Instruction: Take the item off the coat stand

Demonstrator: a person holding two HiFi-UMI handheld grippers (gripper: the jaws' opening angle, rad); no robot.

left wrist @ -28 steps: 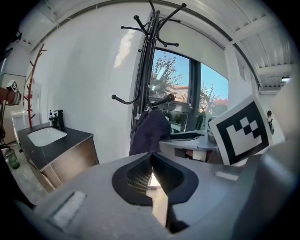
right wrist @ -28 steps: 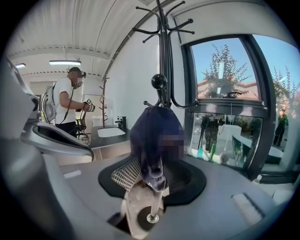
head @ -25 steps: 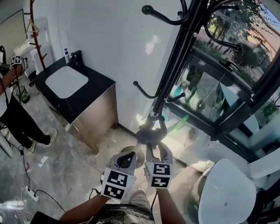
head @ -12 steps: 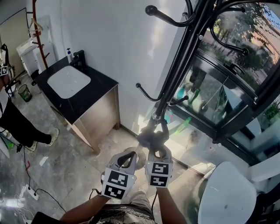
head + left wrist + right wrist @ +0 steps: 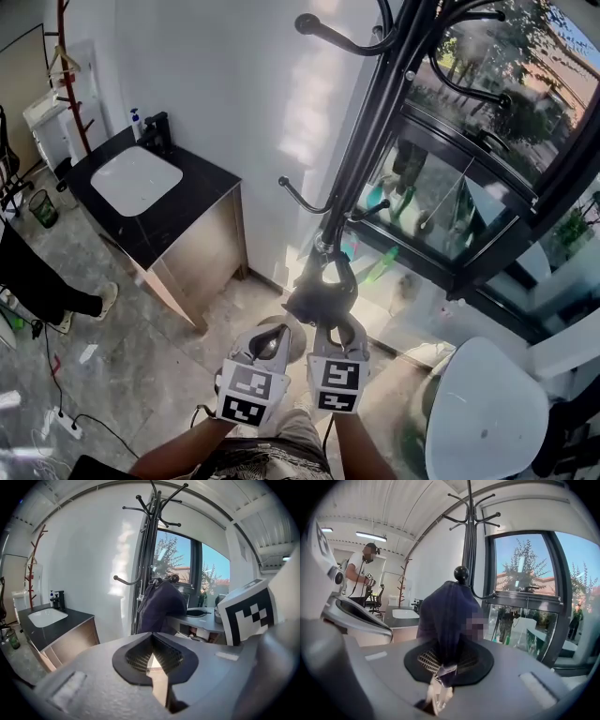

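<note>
While my right claw, jaws just closing, grips the dark item, a level pull may snag it on the knob above.

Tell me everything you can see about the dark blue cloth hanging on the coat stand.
The cloth is dark navy, soft and matte, like woven fabric, and falls in long vertical folds. Its rounded top is draped over a lower hook of the black coat stand; the hook's ball tip pokes out above it. It narrows downward to a bunched end pinched in the right tool, whose jaws have just been closing on it. Nothing else touches it. I cannot tell what kind of item it is.
</note>
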